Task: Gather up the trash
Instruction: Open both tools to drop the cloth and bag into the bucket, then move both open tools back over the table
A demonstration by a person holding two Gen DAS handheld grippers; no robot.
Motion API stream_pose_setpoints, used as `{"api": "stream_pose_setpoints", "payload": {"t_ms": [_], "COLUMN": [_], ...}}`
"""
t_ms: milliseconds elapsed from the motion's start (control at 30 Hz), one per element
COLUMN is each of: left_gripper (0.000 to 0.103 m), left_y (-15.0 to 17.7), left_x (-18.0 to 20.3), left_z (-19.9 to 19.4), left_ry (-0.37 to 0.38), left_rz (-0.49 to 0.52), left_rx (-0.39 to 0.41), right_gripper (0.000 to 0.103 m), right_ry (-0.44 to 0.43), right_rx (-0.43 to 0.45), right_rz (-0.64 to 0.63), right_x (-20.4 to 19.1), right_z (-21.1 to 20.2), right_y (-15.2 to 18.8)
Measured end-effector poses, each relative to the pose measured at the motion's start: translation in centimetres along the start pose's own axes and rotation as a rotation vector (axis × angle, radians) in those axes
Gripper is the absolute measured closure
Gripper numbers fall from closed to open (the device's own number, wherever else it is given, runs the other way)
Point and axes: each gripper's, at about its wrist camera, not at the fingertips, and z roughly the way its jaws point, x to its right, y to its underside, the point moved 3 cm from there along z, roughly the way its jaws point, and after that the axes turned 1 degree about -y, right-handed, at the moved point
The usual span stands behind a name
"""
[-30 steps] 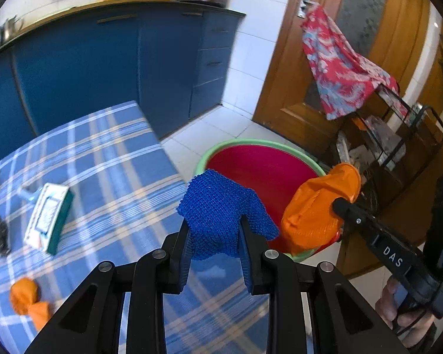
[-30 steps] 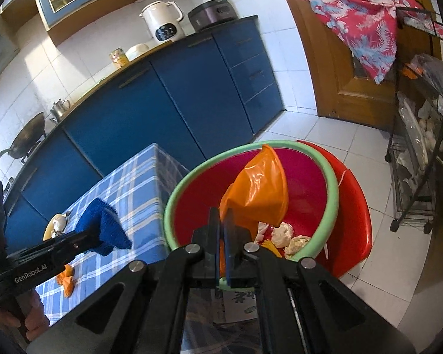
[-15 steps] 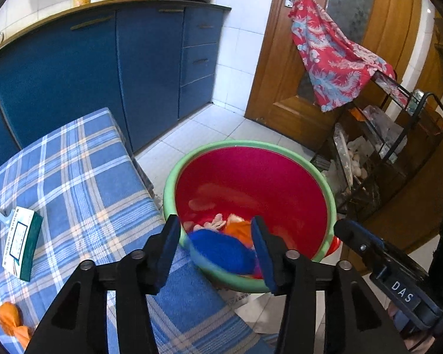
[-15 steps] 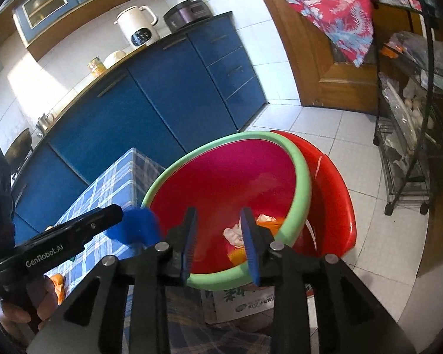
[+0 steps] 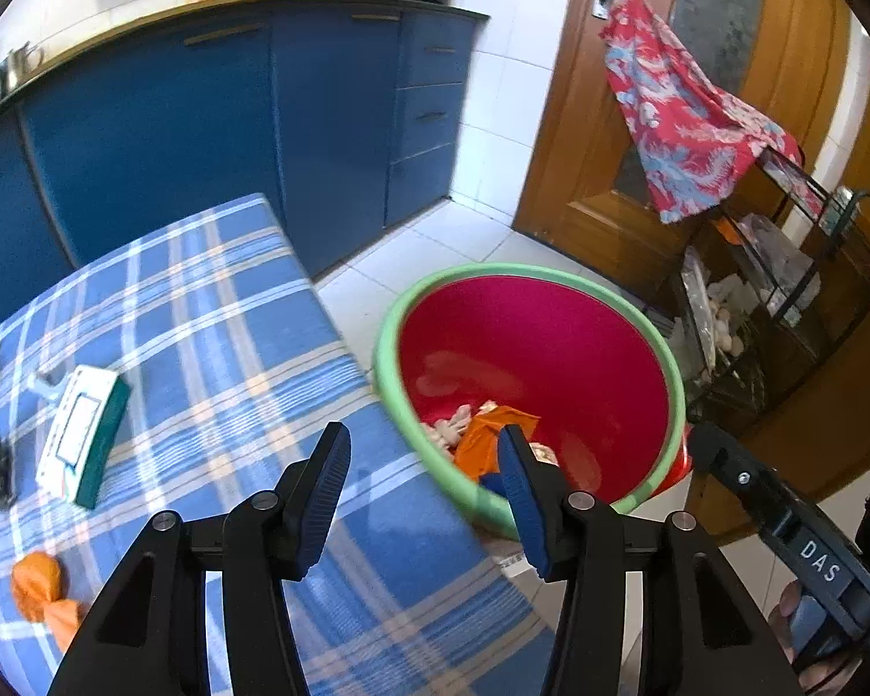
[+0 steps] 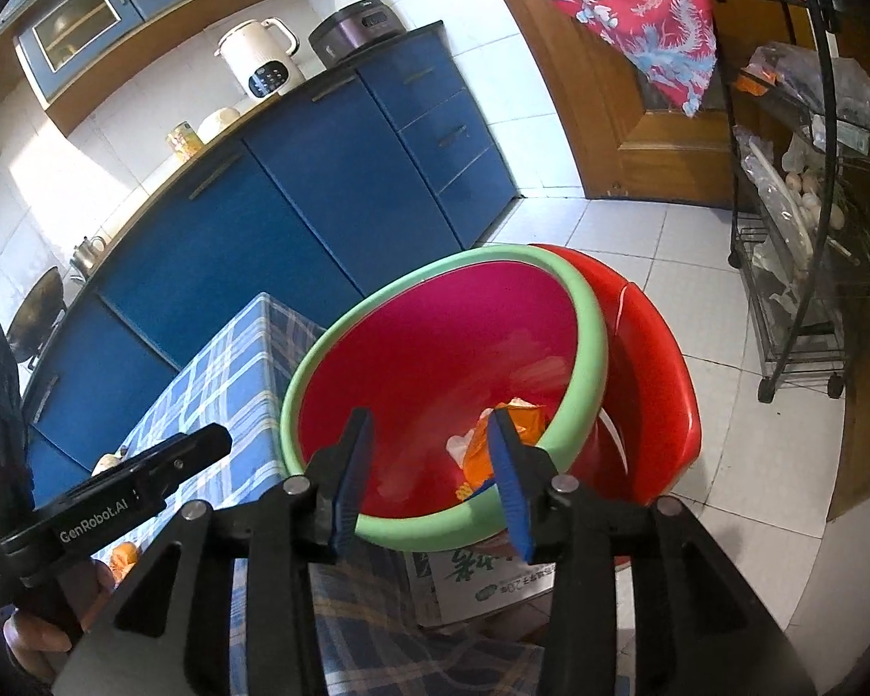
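Gaping, just opened, nothing between: 2 tools (image 5: 420,464) (image 6: 429,452) over 1 basin (image 5: 388,342).

Orange bag (image 5: 487,435) crumpled in green-rimmed red basin (image 5: 551,284)

The basin (image 5: 655,359) looks like smooth, glossy plastic, red inside with a pale green rim; the surface (image 5: 214,313) wears a woven checked cloth, matt; the floor (image 6: 655,232) is shiny white tile; the door (image 5: 574,133) is varnished wood; the rack (image 6: 806,267) is thin black metal wire; the crumpled orange bag (image 5: 487,435) has a plastic sheen.
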Motion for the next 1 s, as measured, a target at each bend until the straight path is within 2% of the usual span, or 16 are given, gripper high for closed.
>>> {"api": "stream_pose_setpoints", "payload": {"t_ms": [433,1000], "left_gripper": [0.049,0.048], "left_y": [1.8,4.6], "left_x": [-6.3,-18.6], "left_z": [-3.8,-8.9], "left_ry": [-0.078,-0.224], "left_rz": [-0.125,-0.302], "left_rx": [0.041,0.117], "right_gripper": [0.051,0.049], "right_ry": [-0.083,-0.143], "right_rx": [-0.032,-0.116], "right_rz": [-0.076,-0.213], "right_x": [-5.6,-14.7], "right_z": [-0.3,1.1], "right_y": [1.4,4.0]}}
